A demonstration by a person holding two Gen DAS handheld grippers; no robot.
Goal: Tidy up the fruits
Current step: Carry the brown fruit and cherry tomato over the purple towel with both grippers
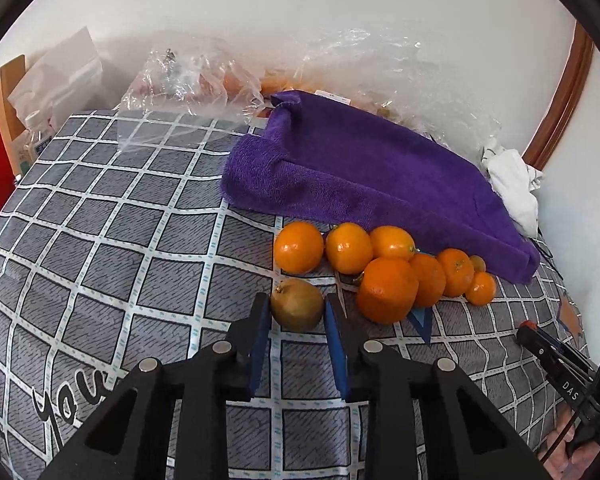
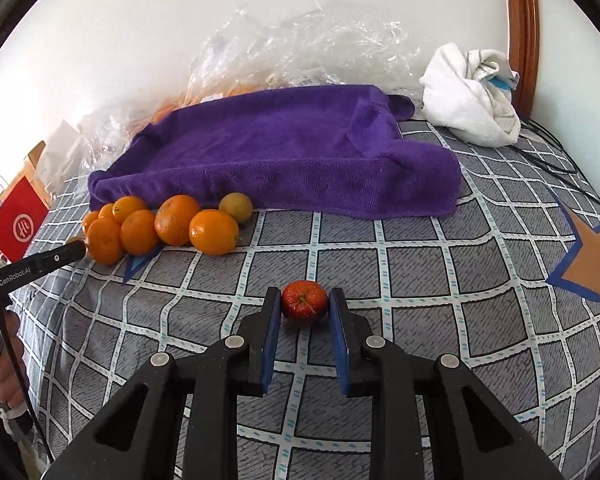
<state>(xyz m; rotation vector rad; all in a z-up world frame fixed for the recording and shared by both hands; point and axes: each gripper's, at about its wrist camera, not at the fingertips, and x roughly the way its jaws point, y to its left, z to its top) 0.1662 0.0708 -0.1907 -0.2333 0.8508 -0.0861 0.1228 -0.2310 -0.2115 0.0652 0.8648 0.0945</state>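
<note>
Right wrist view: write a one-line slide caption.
Right gripper fingers flank a small red fruit on the checked bedsheet, oranges piled beside a purple towel.

Roughly eight oranges (image 1: 387,290), one towel (image 1: 364,176).

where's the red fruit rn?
Right wrist view: the red fruit sits on the checked bedspread between the right gripper's open jaws, apart from the orange pile further left.
</note>
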